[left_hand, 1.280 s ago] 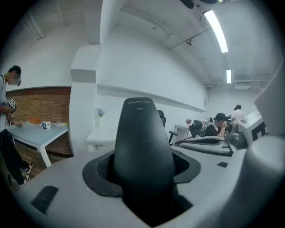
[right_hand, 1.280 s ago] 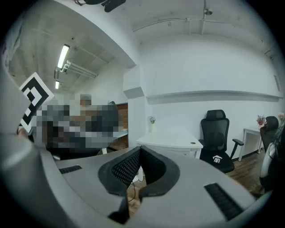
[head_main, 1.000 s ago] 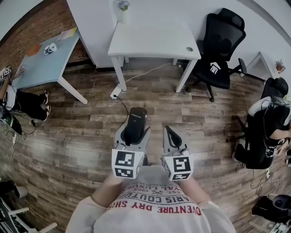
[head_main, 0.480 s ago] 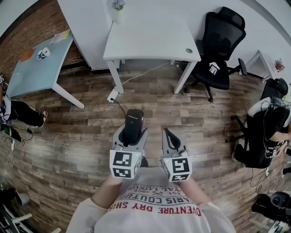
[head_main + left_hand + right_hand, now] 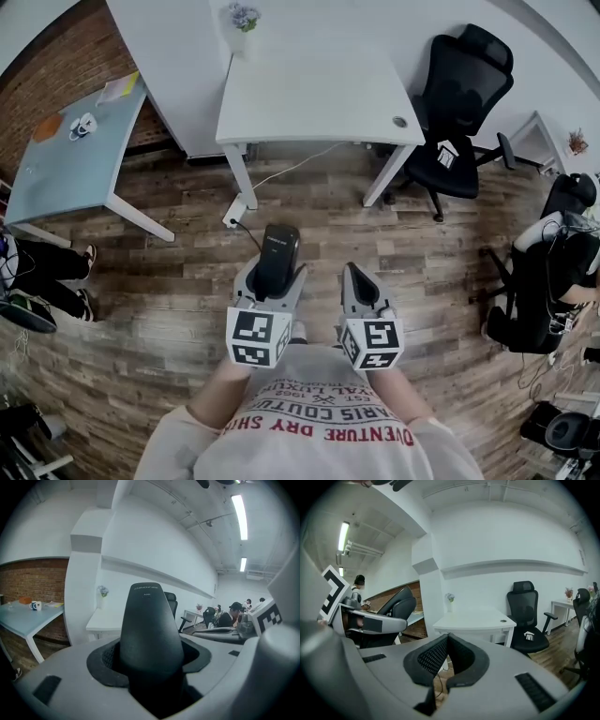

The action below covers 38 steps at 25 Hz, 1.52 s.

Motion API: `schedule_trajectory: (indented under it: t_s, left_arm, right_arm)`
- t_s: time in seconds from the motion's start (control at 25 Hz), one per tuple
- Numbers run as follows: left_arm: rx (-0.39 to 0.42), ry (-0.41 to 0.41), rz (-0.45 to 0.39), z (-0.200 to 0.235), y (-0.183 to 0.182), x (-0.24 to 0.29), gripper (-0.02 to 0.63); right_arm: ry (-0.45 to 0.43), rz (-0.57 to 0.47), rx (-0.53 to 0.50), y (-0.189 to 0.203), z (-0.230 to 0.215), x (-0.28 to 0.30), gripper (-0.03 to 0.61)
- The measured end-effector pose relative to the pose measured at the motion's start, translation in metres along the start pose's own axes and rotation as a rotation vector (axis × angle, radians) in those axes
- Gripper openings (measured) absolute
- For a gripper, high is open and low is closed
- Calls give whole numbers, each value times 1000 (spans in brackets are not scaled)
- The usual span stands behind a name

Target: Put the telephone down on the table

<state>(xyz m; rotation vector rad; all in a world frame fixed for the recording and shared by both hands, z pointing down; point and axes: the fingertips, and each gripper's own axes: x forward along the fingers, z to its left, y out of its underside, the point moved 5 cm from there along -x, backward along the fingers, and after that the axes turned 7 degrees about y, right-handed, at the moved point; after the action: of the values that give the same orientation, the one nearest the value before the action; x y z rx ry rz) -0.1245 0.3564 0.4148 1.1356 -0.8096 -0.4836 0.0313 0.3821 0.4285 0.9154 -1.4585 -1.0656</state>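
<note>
A black telephone handset (image 5: 278, 255) stands upright between the jaws of my left gripper (image 5: 274, 274), which is shut on it above the wooden floor. In the left gripper view the telephone (image 5: 150, 625) fills the middle, and the left gripper (image 5: 151, 657) clasps its lower part with both dark pads. My right gripper (image 5: 354, 281) is level with it on the right, shut with nothing in it. In the right gripper view the right gripper (image 5: 446, 644) has its pads meeting at the tips. The white table (image 5: 319, 94) stands ahead, some way beyond both grippers.
A black office chair (image 5: 455, 103) stands right of the white table. A vase of flowers (image 5: 242, 19) sits at the table's far left corner. A power strip with a cable (image 5: 234, 197) lies by the table leg. A pale blue table (image 5: 66, 150) is at the left, and a seated person (image 5: 553, 272) at the right.
Both grippers keep the same stance, and the telephone stays in the left one. The view has shifted a little, so the room's furniture sits slightly differently in the frame.
</note>
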Motion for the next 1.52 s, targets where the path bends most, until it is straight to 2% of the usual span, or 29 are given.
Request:
schedule_trajectory:
  t_s: [0.44,0.84,1.0,1.2,1.52]
  left_arm:
    - [-57,2,16,45,-1,27,299]
    - [-69,-71,19,77,-19,67,299]
    - [-71,-106,28,91,-32,99,299]
    - [-75,-145,29,107,-59,154,299]
    - [-64,-145,12,111,-104,255,299]
  right_arm:
    - [8,47,23,-8,1,50,17]
    - [-78,56,6,-24,-10,122,17]
    - [-101,55,7,-35,-32,157,17]
    - [-121,19,-94,-62,-67,203,17]
    - [-150,-53,-120,-107,-135,275,17]
